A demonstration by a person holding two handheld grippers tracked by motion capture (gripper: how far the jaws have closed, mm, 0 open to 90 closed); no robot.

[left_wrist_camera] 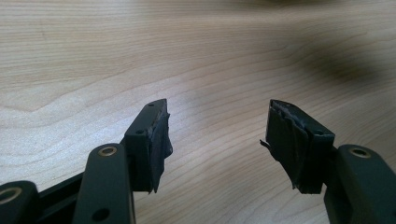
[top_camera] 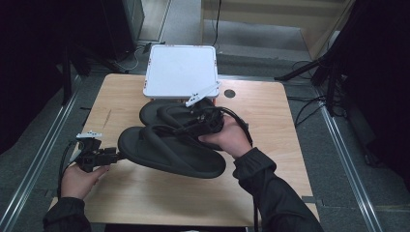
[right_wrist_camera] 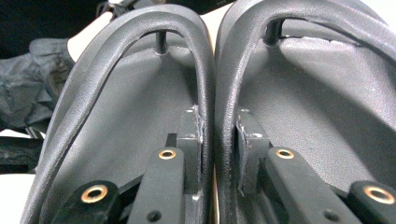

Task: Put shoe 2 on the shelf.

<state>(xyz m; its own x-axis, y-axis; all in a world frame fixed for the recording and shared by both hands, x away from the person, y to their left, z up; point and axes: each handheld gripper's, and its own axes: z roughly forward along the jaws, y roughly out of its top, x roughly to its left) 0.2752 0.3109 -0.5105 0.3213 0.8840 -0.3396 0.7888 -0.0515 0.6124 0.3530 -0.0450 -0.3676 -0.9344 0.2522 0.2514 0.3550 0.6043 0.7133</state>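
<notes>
Jaws of the right gripper [right_wrist_camera: 217, 140] pinch both straps of the two black rubber flip-flops [top_camera: 169, 145] together, so lift slowly and level; the left gripper [left_wrist_camera: 217, 140] waits open.

Two black flip-flops [top_camera: 171, 152] [top_camera: 167, 113] (straps pinched together), one white box [top_camera: 180, 71], one table [top_camera: 270, 125].

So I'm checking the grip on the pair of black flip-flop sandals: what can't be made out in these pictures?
- High view: the right gripper jaw tips, hidden by the black flip-flop sandals and their straps.
- Right gripper view: sandal soles and heels, cut off by the edges.
- Left gripper view: the light wooden table blurs toward the top.
</notes>
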